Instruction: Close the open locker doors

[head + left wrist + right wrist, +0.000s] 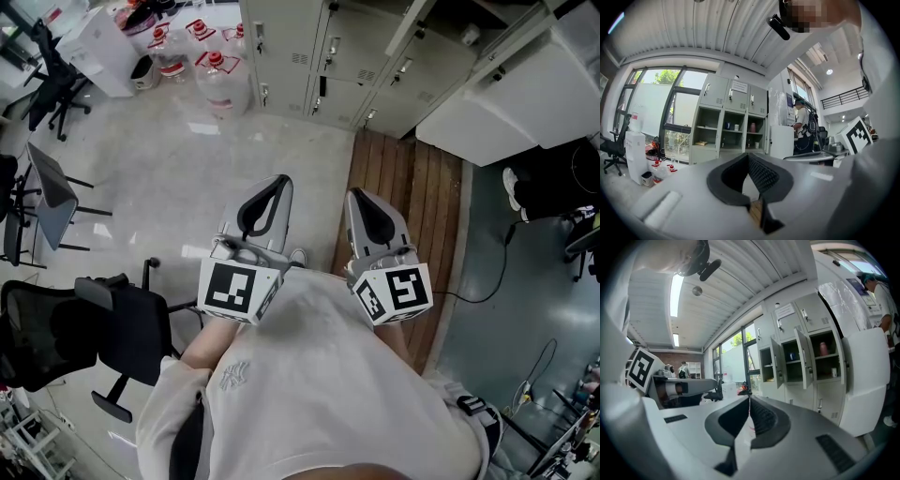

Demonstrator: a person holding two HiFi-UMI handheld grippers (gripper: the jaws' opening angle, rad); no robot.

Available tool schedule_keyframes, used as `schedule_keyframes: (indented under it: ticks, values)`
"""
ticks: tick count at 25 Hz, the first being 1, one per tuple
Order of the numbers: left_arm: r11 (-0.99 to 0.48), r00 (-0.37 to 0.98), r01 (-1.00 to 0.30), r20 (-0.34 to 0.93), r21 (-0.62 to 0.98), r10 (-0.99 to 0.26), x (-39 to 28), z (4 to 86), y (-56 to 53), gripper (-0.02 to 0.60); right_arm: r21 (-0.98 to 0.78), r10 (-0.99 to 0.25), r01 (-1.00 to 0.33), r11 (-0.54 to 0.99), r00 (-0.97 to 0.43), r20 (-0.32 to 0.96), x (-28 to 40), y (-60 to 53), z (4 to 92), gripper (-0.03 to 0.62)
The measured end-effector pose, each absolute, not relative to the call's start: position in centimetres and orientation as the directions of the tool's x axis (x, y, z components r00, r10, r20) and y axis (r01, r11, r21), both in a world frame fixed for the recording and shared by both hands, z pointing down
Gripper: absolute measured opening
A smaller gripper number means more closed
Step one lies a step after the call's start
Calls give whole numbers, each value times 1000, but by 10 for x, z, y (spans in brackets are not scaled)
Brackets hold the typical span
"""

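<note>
Pale glossy floor [281, 159] across left + centre. Wood-plank strip [403, 187] at right, running up to lockers [309, 56] standing on floor at top. Blue-grey floor section [525, 309] further right, w/ black cable [489, 284] lying loose on it. Clear water jugs [217, 80] w/ red caps grouped at top, just beside lockers' left end. White box [98, 42] + small black bin [142, 70] near jugs. Black office chair [52, 80] top left, grey-seat chair [47, 192] below it, black mesh chair [84, 333] lower left, all on pale floor, well apart from lockers.
</note>
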State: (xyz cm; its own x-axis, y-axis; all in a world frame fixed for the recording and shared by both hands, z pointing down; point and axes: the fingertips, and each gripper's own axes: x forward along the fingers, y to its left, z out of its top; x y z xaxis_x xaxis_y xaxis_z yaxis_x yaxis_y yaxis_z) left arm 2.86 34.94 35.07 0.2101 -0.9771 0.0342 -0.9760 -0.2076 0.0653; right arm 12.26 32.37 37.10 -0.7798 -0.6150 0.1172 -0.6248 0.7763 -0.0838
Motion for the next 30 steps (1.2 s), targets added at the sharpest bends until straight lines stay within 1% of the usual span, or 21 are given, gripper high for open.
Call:
schedule_keyframes:
  ticks: [5, 12, 17, 21, 30]
  values:
    - [-203, 206, -977, 47, 64, -977, 29, 357, 352, 2, -119, -588, -592, 797, -806, 71, 124, 326, 369, 14]
    - [-173, 178, -982, 67, 70, -982, 8, 363, 351, 2, -134, -562, -570, 811, -822, 95, 105, 321, 377, 14]
    - [-178, 184, -980, 75, 86, -980, -11, 369, 331, 2, -135, -564, -575, 807, -818, 115, 86, 302, 384, 14]
    - [-180, 185, -980, 63, 83, -981, -41, 366, 300, 2, -127, -571, -582, 803, -813, 116, 61, 271, 383, 14]
    - [-182, 184, -982, 27, 48, -983, -122, 340, 235, 2, -119, -586, -590, 798, -807, 73, -12, 207, 364, 14]
